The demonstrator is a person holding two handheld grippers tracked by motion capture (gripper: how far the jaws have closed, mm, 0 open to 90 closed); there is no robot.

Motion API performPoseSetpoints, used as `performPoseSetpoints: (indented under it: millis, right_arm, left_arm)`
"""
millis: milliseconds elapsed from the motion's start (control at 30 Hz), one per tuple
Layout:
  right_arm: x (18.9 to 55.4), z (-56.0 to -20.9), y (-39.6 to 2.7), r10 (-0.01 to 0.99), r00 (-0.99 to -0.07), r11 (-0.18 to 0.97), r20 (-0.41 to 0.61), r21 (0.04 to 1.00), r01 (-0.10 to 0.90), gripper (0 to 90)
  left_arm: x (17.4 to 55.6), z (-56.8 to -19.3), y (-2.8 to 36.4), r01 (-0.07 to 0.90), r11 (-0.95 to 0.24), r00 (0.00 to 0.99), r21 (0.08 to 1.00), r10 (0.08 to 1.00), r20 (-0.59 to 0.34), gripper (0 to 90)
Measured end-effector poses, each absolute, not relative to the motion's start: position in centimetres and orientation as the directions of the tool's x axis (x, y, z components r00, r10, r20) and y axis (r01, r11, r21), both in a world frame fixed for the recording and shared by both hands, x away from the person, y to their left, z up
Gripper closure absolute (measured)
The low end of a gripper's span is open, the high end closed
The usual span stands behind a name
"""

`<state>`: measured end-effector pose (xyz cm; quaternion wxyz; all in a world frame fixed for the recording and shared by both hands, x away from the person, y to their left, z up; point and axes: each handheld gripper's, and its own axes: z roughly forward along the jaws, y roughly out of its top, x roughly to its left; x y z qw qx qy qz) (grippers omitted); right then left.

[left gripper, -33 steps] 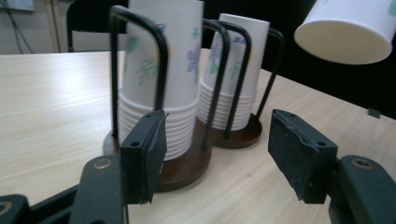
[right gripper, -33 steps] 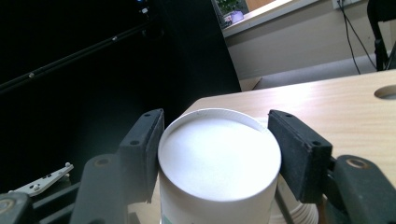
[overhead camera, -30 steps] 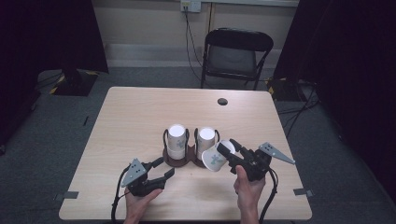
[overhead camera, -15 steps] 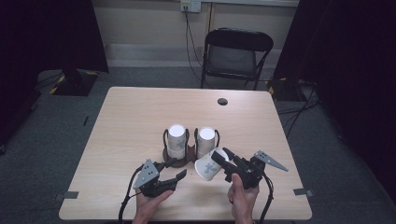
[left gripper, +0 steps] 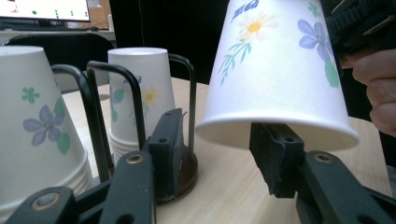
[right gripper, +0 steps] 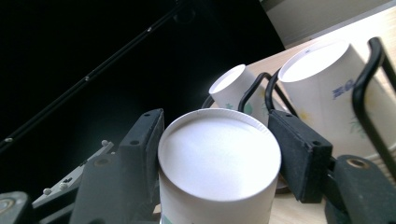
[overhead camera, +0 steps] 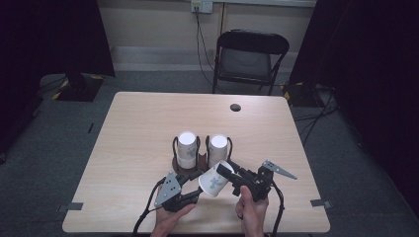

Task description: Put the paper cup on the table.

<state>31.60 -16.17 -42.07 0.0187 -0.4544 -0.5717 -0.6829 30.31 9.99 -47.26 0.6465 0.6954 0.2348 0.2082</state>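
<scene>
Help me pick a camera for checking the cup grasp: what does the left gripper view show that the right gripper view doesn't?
Left gripper view: the held cup's flowered side and open rim, hanging mouth-down just above the left gripper, whose jaws have just been closing, not yet pressing it; also the rack's round base.

Right gripper view: the cup's flat white bottom, clamped between the right gripper's pads.

Both: the two cup stacks in their black wire rack on the table.

Far half of the bench (overhead camera: 148, 118) lies bare save a small dark hole (overhead camera: 235, 107); passage there is unobstructed. Mid-bench, the rack (overhead camera: 190, 165) with two cup stacks (overhead camera: 187, 148) blocks the way forward. Just before it, the held cup (overhead camera: 213, 178) fills the gap between both claws.
</scene>
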Motion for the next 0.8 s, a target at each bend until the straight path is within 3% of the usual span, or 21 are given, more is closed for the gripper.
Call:
performPoseSetpoints:
  millis: [300,600,800]
  right_arm:
    - [32.0,-42.4,-15.3,0.466,-0.565,-0.325,0.681,0.726,0.606,37.6]
    - [32.2,-42.4,-14.9,0.490,-0.571,-0.268,0.658,0.738,0.620,35.9]
    - [32.2,-42.3,-14.7,0.503,-0.587,-0.260,0.635,0.759,0.597,34.8]
  left_arm:
    - [30.0,-47.4,9.3,0.027,-0.071,0.789,0.997,0.614,0.023,59.0]
    - [30.1,-47.7,9.8,0.030,-0.067,0.776,0.997,0.630,0.019,76.8]
    - [30.0,-47.7,10.1,0.031,-0.077,0.789,0.997,0.615,0.023,81.7]
